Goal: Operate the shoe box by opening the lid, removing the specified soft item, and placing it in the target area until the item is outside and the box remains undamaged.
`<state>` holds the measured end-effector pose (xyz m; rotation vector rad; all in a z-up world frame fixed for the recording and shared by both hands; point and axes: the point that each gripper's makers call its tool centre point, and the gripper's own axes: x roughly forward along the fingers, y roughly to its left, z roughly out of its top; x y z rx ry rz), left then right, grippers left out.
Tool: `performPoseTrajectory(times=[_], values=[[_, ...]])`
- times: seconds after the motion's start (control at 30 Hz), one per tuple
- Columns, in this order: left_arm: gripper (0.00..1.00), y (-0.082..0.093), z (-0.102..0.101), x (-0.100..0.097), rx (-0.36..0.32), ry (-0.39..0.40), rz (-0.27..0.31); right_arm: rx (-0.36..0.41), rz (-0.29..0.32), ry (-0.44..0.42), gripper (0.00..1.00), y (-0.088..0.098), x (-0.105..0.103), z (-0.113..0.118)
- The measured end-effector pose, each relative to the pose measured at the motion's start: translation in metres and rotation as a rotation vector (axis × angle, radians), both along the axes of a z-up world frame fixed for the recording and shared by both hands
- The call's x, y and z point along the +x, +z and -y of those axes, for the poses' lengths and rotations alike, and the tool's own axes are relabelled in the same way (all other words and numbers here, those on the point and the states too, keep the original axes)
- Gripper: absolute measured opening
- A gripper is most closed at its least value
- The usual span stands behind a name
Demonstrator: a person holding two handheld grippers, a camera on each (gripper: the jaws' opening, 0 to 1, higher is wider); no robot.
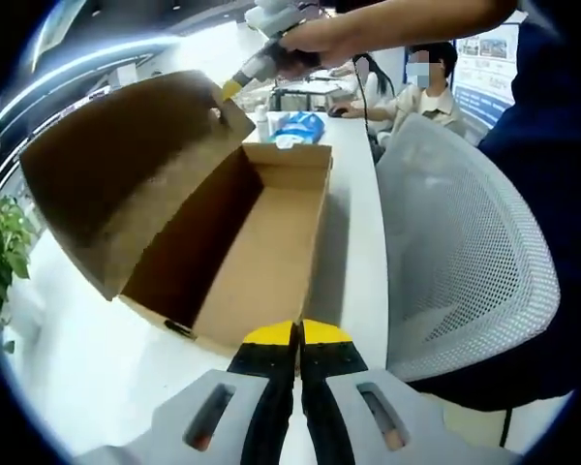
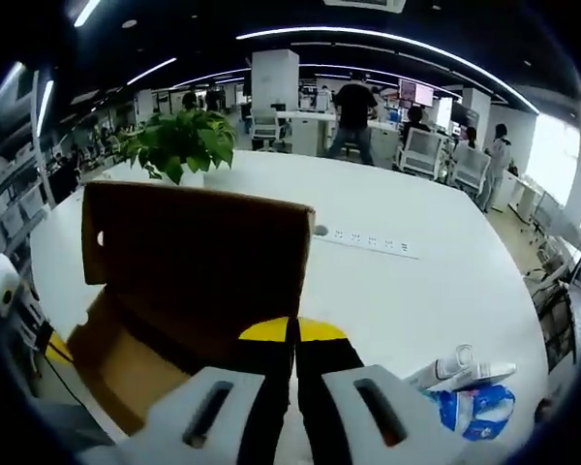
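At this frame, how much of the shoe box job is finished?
The lid is open, with the right gripper at its edge. The shoe box interior looks empty. A blue soft packet lies on the table; whether that is the specified item is unclear. Left gripper is shut, holding nothing.

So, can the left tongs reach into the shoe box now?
Probably yes: the lid stands raised, right tongs at its edge, and the shoe box lies open ahead of the left tongs.
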<state>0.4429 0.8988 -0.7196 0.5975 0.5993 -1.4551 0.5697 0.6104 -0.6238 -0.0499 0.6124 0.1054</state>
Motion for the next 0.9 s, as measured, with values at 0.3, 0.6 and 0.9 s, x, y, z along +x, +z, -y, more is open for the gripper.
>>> performPoseTrajectory(times=[0.3, 0.6, 0.9], values=[[0.00, 0.000, 0.000, 0.000, -0.013, 0.000, 0.013, -0.014, -0.002, -0.007, 0.00, 0.000, -0.026, -0.006], [0.00, 0.000, 0.000, 0.000, -0.030, -0.009, 0.029, -0.044, -0.017, -0.013, 0.00, -0.007, -0.043, -0.012], [0.00, 0.000, 0.000, 0.000, -0.036, -0.020, 0.033, -0.045, -0.043, -0.025, 0.00, -0.019, -0.056, -0.015]])
